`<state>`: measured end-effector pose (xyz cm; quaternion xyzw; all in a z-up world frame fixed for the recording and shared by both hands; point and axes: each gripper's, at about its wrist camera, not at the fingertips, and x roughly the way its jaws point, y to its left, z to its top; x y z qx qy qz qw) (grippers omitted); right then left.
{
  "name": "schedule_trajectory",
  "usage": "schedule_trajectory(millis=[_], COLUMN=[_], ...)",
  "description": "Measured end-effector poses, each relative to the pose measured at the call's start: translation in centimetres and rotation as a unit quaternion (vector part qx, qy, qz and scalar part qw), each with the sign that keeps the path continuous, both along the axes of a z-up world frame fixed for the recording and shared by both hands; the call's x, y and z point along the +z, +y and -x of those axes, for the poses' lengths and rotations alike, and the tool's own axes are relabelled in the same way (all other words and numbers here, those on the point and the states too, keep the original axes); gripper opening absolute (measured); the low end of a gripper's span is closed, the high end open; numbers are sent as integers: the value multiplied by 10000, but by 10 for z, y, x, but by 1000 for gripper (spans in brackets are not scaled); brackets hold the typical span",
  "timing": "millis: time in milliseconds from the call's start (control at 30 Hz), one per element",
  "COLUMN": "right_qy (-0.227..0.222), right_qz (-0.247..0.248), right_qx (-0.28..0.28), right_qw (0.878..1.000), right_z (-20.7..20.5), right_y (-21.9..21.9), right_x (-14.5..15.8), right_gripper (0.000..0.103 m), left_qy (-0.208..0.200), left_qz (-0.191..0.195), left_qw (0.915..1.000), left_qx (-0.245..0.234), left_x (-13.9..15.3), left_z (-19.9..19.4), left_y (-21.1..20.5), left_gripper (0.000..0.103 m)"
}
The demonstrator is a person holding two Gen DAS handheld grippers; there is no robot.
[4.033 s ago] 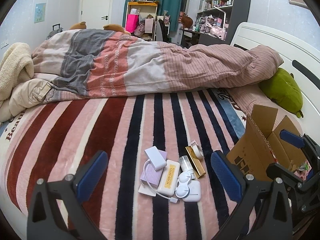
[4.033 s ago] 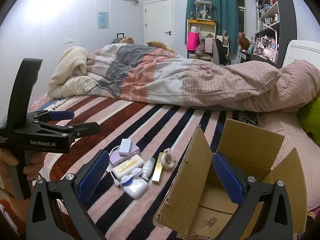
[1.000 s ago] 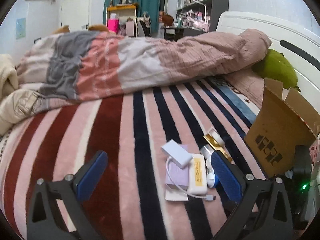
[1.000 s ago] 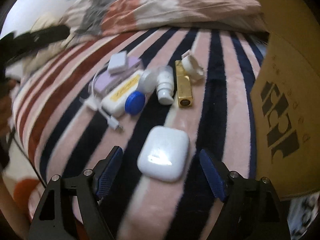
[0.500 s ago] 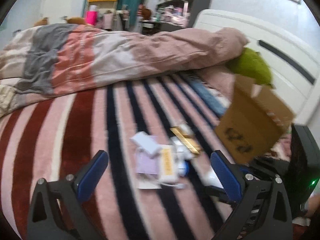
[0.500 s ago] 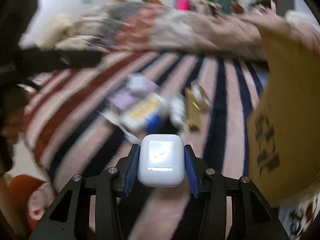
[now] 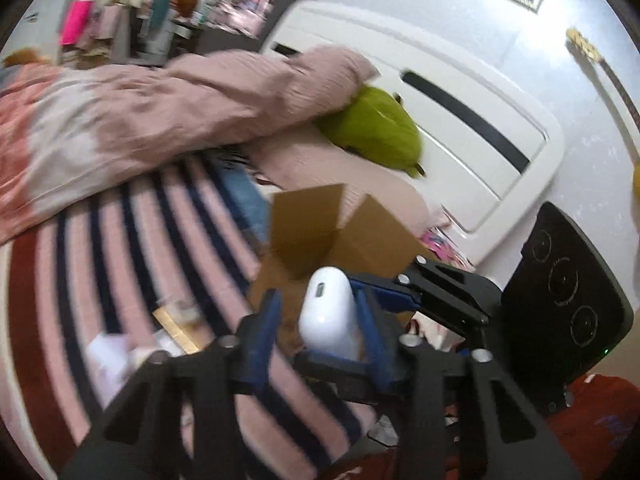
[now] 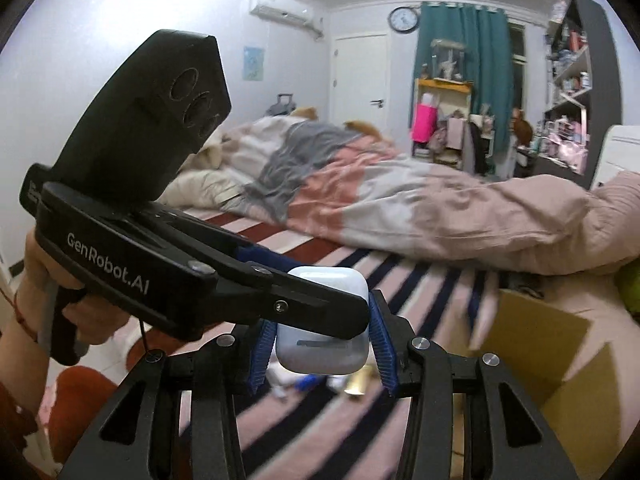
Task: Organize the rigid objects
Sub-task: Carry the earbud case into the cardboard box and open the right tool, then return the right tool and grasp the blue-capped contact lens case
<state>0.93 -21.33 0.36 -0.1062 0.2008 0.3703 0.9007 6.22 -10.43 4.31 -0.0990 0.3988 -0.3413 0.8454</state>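
Both grippers meet at the white earbud case [image 8: 322, 322], lifted clear of the striped bed [image 8: 328, 428].

Right gripper [image 8: 323, 350]: jaws partly closed, blue pads pressed on both sides of the case; it holds the case upright, hinge line facing its camera.

Left gripper [image 7: 320, 338]: jaws have just been closing and now stand almost fully closed. In the left wrist view the case stands between its blue pads; the right pad appears to touch it, the left pad shows a narrow gap. In the right wrist view its finger crosses in front of the case's upper half. Whether it truly grips: cannot tell. A hand [image 8: 60, 300] holds its handle.

Open cardboard box [image 7: 320, 236] stands on the bed just behind the case. Remaining small items [image 7: 160, 340] lie blurred on the bed below the grippers. Green plush [image 7: 372, 128] rests by the white headboard [image 7: 460, 120].
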Motion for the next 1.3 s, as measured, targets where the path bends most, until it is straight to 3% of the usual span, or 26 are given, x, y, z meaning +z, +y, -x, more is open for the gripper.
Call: schedule_trajectory(millis=[133, 267, 467, 533, 567, 633, 700, 733, 800, 833, 867, 900, 933, 1000, 1133, 1300], right_qy=[236, 764, 1561, 1706, 1735, 1699, 1592, 1550, 1430, 1323, 1233, 1135, 1010, 857, 740, 1031], right_qz=[-38, 100, 810, 1101, 1152, 1231, 1190, 1106, 906, 842, 814, 774, 700, 604, 732, 950], right_qx=[-408, -697, -840, -828, -850, -918, -980, -988, -919, -827, -737, -620, -451, -99, 376, 959], right_qw=[9989, 9946, 9808, 9757, 9744, 9734, 9751, 9767, 9813, 9842, 9863, 9886, 9914, 9944, 9939, 9855], right_z=[-30, -61, -89, -91, -93, -86, -82, -80, -77, -76, -71, -66, -61, -49, -31, -19], right_y=[-53, -93, -111, -111, -110, -110, -112, -113, -108, -99, -92, -84, -71, -45, 14, 80], right_x=[4, 0, -19, -25, -26, -22, -18, -14, -5, 0, 5, 10, 15, 23, 23, -8], right_gripper=[39, 39, 39, 39, 39, 39, 45, 58, 70, 70, 71, 77, 90, 99, 99, 99], left_qy=[282, 664, 1090, 1047, 1002, 865, 730, 673, 508, 391, 324, 262, 202, 105, 33, 240], left_qz=[-186, -305, -706, -918, -1026, -1050, -964, -919, -929, -961, -988, -1025, -1076, -1222, -1562, -1467], left_qw=[9987, 9954, 9892, 9887, 9886, 9904, 9927, 9935, 9939, 9934, 9927, 9914, 9896, 9839, 9680, 9588], left_qx=[-378, -625, -681, -563, -458, -244, -56, 51, 318, 490, 618, 769, 930, 1301, 1962, 2421], left_x=[-1, -16, -39, -40, -38, -31, -20, -14, -3, 4, 7, 10, 12, 12, -1, -37], left_z=[-40, -71, -88, -87, -85, -80, -73, -68, -56, -47, -41, -34, -26, -9, 19, 45], left_y=[-61, -107, -136, -138, -134, -119, -98, -86, -60, -43, -32, -18, -3, 27, 81, 137], left_gripper=[27, 26, 26, 35, 41, 62, 63, 65, 72, 74, 74, 75, 75, 75, 76, 76])
